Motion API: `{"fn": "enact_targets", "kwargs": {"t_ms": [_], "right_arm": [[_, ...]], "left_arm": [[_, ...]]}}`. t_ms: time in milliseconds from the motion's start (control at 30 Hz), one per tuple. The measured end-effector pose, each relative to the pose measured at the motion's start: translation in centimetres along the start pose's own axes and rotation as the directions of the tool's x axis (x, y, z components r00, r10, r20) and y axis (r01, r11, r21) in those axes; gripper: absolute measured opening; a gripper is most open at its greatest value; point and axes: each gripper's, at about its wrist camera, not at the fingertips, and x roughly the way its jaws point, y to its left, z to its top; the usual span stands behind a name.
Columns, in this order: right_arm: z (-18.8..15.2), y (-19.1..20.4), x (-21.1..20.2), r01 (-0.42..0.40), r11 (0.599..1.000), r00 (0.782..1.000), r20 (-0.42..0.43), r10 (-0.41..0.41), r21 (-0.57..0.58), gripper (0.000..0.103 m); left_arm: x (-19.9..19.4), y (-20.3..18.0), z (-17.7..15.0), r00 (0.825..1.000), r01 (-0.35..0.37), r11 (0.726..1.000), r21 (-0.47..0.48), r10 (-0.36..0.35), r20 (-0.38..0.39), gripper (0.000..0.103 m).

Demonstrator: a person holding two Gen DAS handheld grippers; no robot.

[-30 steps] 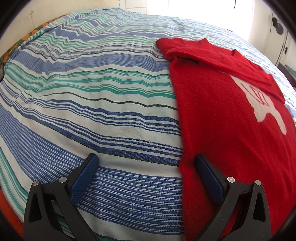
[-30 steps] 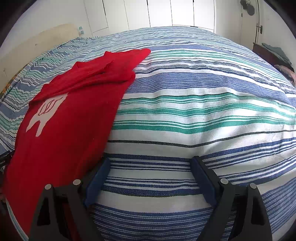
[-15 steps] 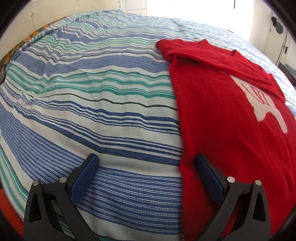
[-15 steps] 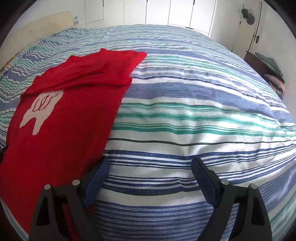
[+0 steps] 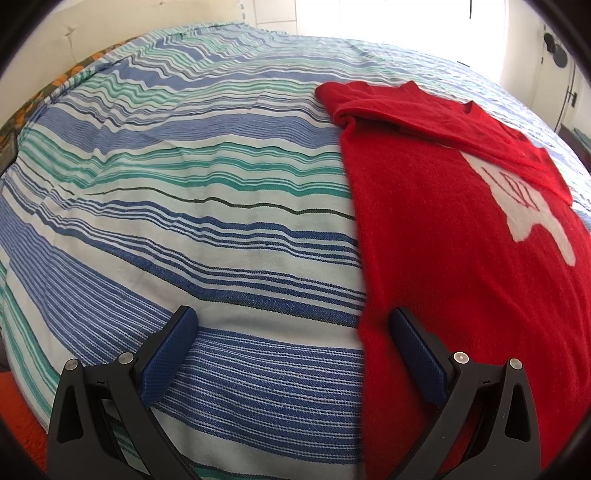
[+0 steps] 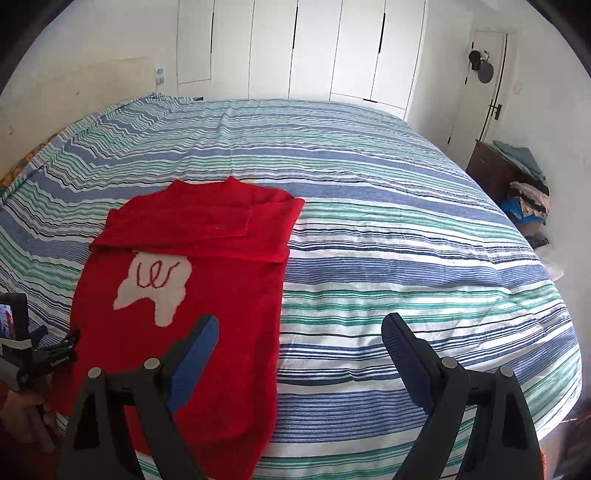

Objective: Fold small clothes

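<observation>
red sweater (image 6: 207, 295) whole in right view; left view crops it (image 5: 461, 258).

Bright daylight, blown out at the far window (image 5: 406, 22); sharp focus, strong fisheye bending, dark corners.

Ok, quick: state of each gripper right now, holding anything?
Left gripper: open, holding nothing, one finger over the red sweater.
Right gripper: open, holding nothing.

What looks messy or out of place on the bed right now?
Nothing much. The red sweater lies flat on the striped bedspread, sleeves folded across its top. The sleeve ends overlap a little unevenly, and its lower end droops over the bed's near edge.
</observation>
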Motion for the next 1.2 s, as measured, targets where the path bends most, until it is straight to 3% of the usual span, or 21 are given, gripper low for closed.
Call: {"fn": "enact_targets", "kwargs": {"t_ms": [267, 900, 1200], "right_arm": [[-0.5, -0.5, -0.7, 0.042, 0.999, 0.999, 0.001, -0.043, 0.012, 0.089], [-1.0, -0.7, -1.0, 0.057, 0.998, 0.998, -0.008, -0.057, 0.017, 0.089], [-2.1, -1.1, -0.5, 0.059, 0.998, 0.998, -0.028, -0.058, 0.019, 0.089]], "left_arm": [[-0.2, 0.0, -0.1, 1.000, 0.003, 1.000, -0.006, -0.003, -0.004, 0.102], [-0.4, 0.1, -0.2, 1.000, -0.003, 1.000, -0.005, 0.003, -0.003, 0.102], [-3.1, -1.2, 0.3, 0.997, -0.072, 0.993, 0.090, 0.070, 0.025, 0.102]]}}
